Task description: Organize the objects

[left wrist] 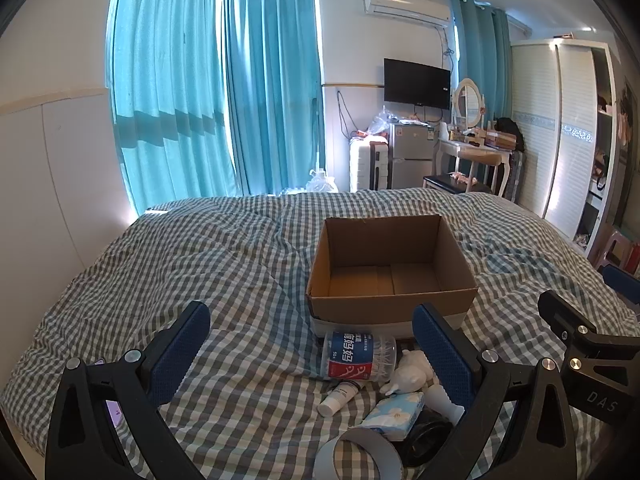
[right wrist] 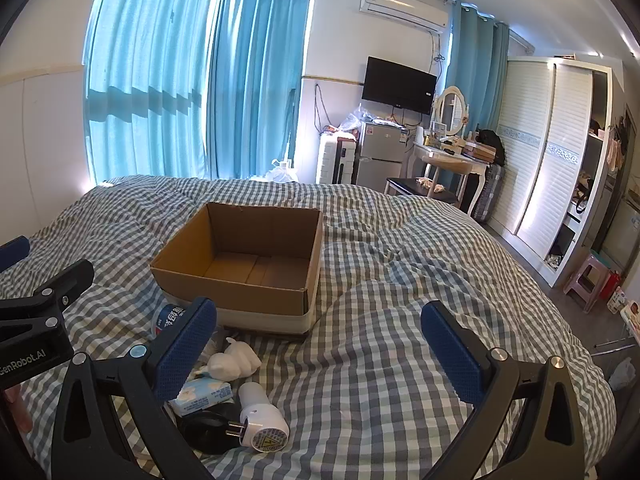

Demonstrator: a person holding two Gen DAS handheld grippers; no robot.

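Your cardboard box has nothing inside. The cotton swab jar, tissue pack and plug wait. Both claws, left gripper and right gripper, are wide apart, holding nothing.

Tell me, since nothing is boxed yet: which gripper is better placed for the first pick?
Probably left. The left gripper frames the cotton swab jar; the right gripper frames mostly bare blanket.

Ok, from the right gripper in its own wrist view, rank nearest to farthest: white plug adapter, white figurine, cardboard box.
From the right gripper:
1. white plug adapter, lowest in view, by the left finger.
2. white figurine, just beyond it, left.
3. cardboard box, farther up the bed, left of centre.
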